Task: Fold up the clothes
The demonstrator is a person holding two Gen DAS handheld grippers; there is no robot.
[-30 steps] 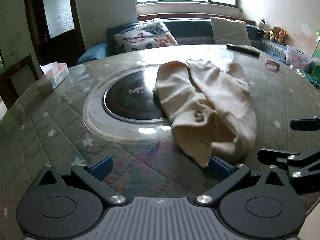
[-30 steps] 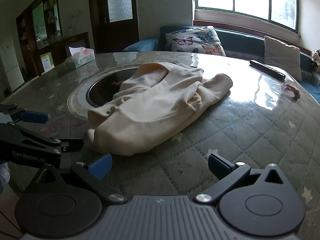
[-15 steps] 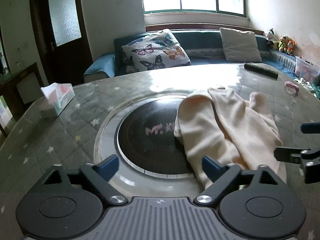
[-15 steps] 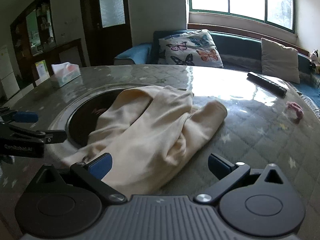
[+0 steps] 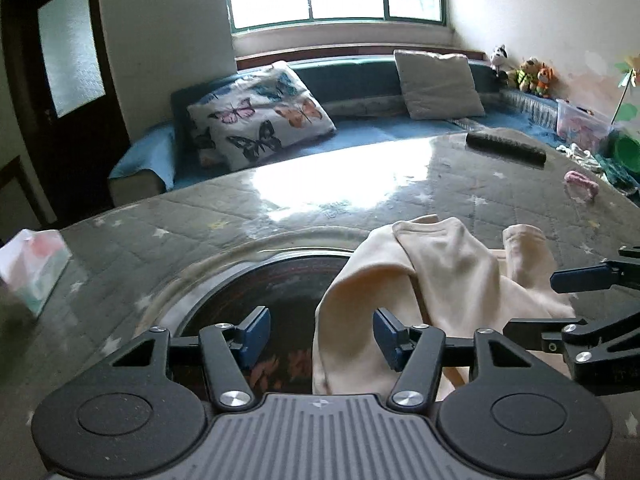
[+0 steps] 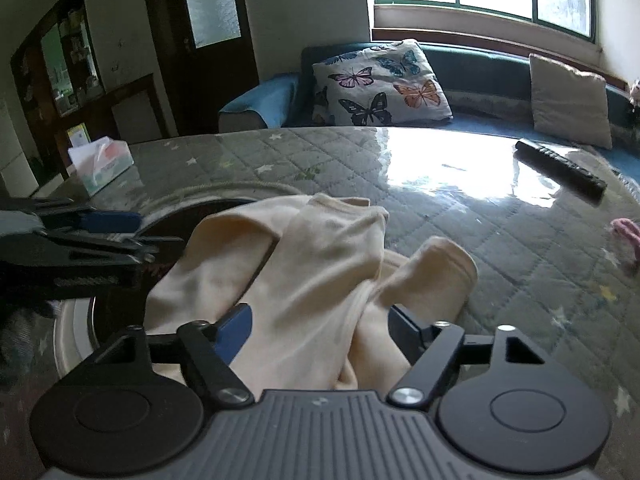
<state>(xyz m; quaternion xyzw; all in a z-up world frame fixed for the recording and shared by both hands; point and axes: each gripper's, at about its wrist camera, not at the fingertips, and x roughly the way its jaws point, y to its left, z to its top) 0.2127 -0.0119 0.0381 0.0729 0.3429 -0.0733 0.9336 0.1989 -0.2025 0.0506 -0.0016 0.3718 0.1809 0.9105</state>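
Note:
A cream garment (image 5: 440, 280) lies crumpled on the quilted table cover, partly over the dark round inset (image 5: 280, 300). My left gripper (image 5: 322, 336) is open and low over the garment's left edge, with a fold of cloth between its blue pads (image 5: 256, 334). In the right wrist view the garment (image 6: 320, 264) fills the middle. My right gripper (image 6: 320, 332) is open and astride a bunched part of it, cloth lying between the fingers. The two grippers sit side by side, each visible in the other's view: the right gripper (image 5: 580, 280) and the left gripper (image 6: 100, 236).
A tissue box (image 5: 32, 268) stands at the table's left. A black remote (image 5: 506, 146) and a small pink item (image 5: 582, 186) lie at the far right. Beyond the table edge is a blue sofa with a butterfly pillow (image 5: 260, 116).
Both grippers have moved forward and down onto the garment. Their fingers have narrowed from wide open and now have cloth between them.

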